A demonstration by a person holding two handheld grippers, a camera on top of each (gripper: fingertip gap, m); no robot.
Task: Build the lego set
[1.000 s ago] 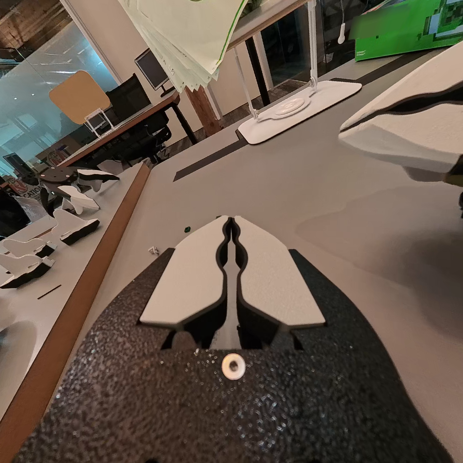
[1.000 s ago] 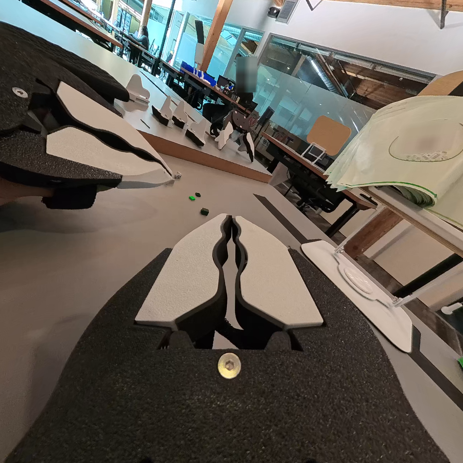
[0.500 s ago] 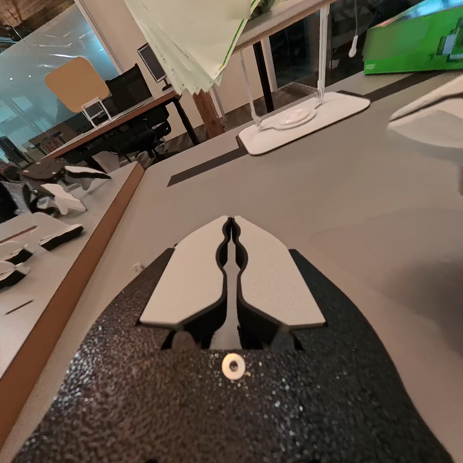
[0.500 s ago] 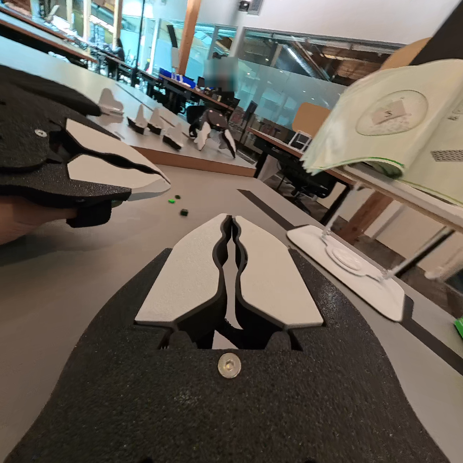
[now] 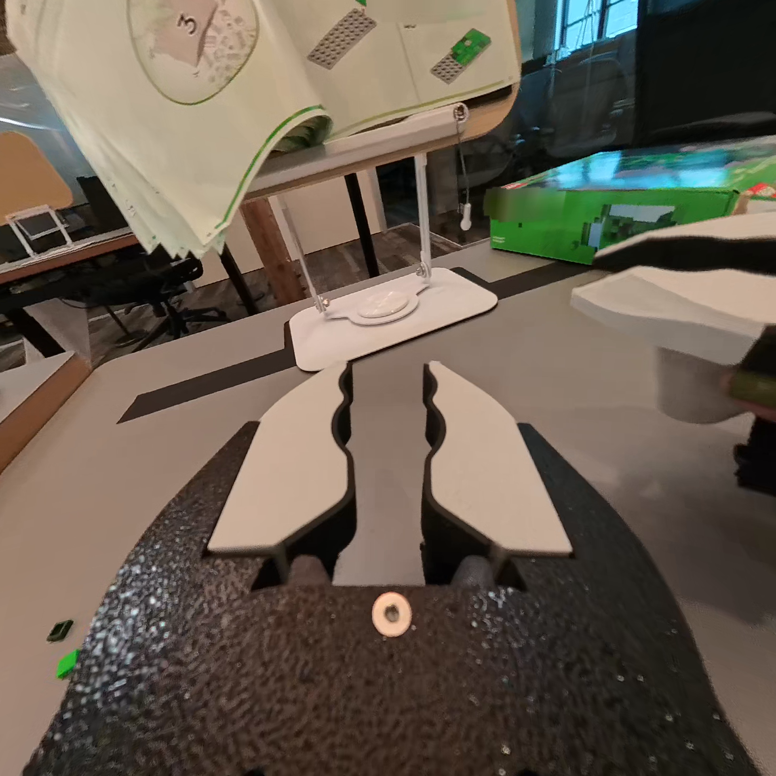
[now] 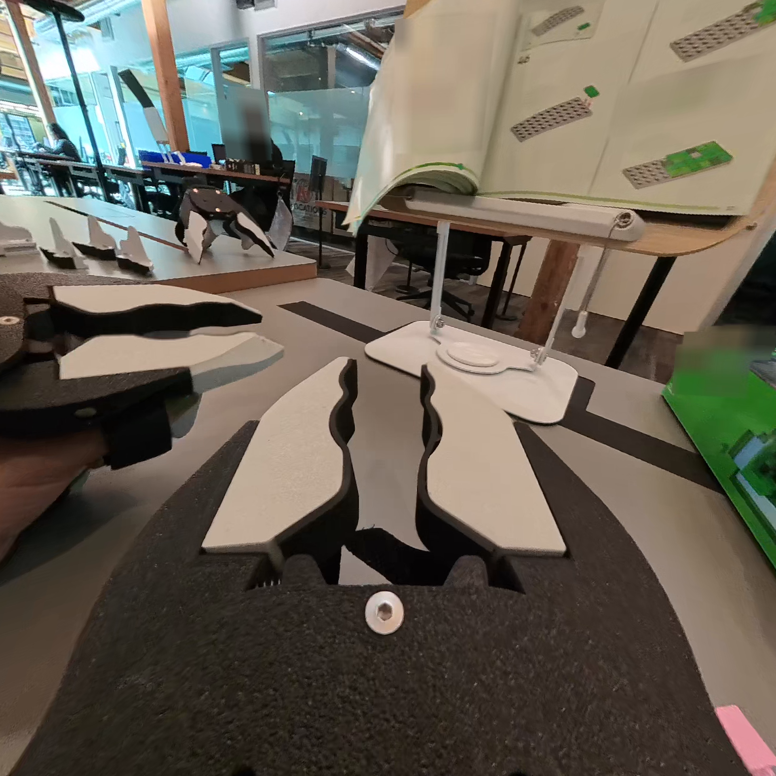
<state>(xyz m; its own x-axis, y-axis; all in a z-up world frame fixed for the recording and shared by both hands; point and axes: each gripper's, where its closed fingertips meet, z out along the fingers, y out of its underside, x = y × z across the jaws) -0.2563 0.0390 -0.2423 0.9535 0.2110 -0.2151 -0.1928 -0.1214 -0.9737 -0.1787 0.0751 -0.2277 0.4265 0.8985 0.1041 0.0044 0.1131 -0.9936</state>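
Note:
My left gripper [image 5: 387, 369] is open and empty above the grey table [image 5: 525, 378], facing the white book stand [image 5: 390, 323]. It also shows at the left of the right wrist view [image 6: 268, 331], held by a hand. My right gripper [image 6: 388, 365] is open and empty, facing the same stand [image 6: 474, 369]. It shows at the right of the left wrist view [image 5: 588, 277]. The open instruction booklet [image 5: 252, 84] rests on the stand's shelf, also seen in the right wrist view [image 6: 567, 105]. Two small loose bricks, one dark [image 5: 60, 630] and one green [image 5: 67, 663], lie on the table by my left gripper.
A green set box [image 5: 630, 218] lies at the back right, its edge near my right gripper [image 6: 722, 441]. A black tape line [image 5: 201, 386] crosses the table. A neighbouring table [image 6: 168, 260] at the left holds several spare grippers and fingers. Desks and chairs stand behind.
Both grippers have opened from shut. Both views have swung round to face the book stand and the booklet. The small bricks now lie at the left gripper's lower left.

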